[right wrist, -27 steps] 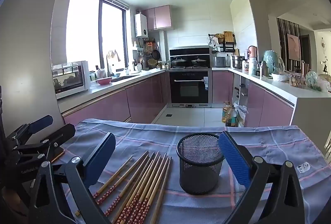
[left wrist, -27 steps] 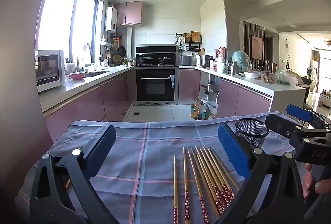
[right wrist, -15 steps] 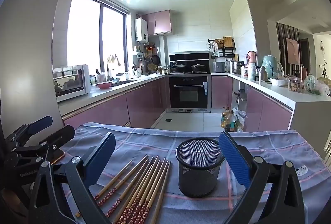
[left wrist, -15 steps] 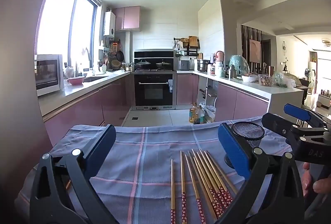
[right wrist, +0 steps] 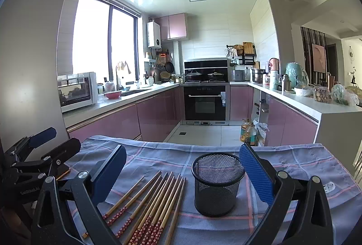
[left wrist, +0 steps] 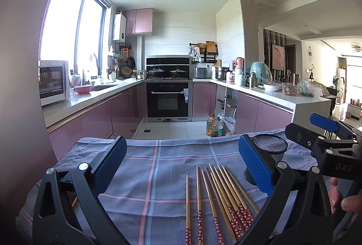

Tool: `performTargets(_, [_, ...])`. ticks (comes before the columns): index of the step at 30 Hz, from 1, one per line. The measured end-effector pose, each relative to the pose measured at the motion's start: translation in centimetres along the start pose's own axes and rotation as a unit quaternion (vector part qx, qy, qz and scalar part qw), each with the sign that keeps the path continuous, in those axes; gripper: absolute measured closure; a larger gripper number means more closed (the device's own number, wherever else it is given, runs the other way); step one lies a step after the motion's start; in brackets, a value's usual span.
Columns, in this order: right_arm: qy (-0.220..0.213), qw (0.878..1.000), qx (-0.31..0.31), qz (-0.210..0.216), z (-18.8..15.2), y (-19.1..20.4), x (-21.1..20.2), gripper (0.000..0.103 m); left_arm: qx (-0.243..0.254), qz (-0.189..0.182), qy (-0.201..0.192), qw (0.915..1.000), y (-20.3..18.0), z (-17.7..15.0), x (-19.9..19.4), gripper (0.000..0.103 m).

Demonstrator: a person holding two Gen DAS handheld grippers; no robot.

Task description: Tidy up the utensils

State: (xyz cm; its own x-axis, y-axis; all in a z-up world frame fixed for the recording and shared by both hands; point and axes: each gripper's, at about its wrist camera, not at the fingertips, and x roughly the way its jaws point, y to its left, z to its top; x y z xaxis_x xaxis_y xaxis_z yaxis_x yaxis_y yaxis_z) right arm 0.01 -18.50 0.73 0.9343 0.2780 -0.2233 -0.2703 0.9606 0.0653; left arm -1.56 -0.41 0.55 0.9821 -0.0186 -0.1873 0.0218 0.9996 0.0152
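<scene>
Wooden chopsticks (right wrist: 149,206), light, stiff, thin, lying near on checked cloth (left wrist: 144,168), just left of mesh cup (right wrist: 217,184). Best pinched mid-shaft. Left gripper (left wrist: 181,168) and right gripper (right wrist: 183,174) both wide apart, holding nothing.

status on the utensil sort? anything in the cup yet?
Done: nothing; the mesh cup looks empty and stands upright beside the chopsticks, which all lie on the checked cloth. In hand: nothing; left gripper and right gripper are open above the cloth. Left: every chopstick.
</scene>
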Motion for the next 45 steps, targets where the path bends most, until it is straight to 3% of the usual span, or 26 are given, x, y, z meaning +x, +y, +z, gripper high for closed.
performTargets(45, [0.009, 1.000, 0.008, 0.006, -0.31, -0.32, 0.29, 0.006, -0.002, -0.001, 0.004, 1.0000, 0.06, -0.20, 0.14, 0.006])
